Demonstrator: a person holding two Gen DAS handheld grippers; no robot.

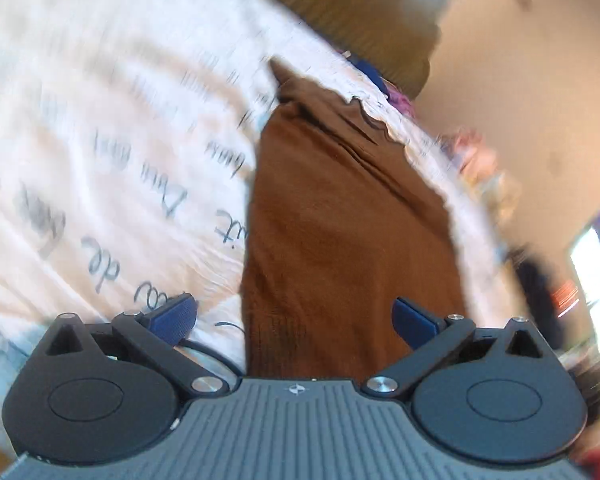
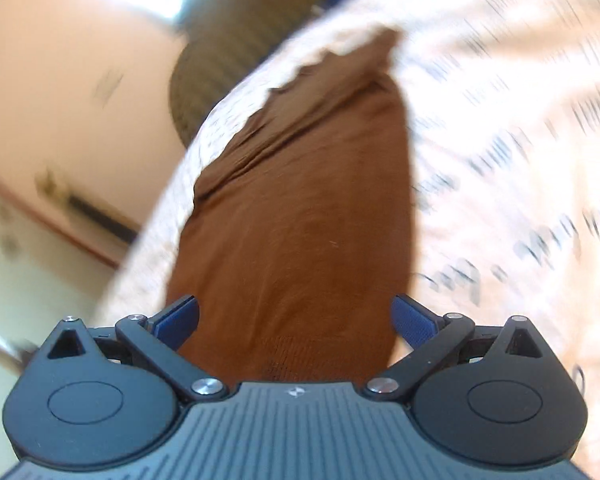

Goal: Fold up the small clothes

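A small brown knit garment lies on a white bed sheet printed with dark script. It runs away from both cameras as a long strip, and its ribbed hem lies closest to the grippers. My left gripper is open, and its blue pads stand on either side of the near hem. In the right wrist view the same garment fills the middle. My right gripper is open over the other near end, with its pads wide apart. Both views are motion-blurred.
The sheet's edge drops off to the left of the garment in the right wrist view, with a pale wall and floor beyond. A dark olive striped cushion or headboard stands at the far end. Colourful items lie beside the bed.
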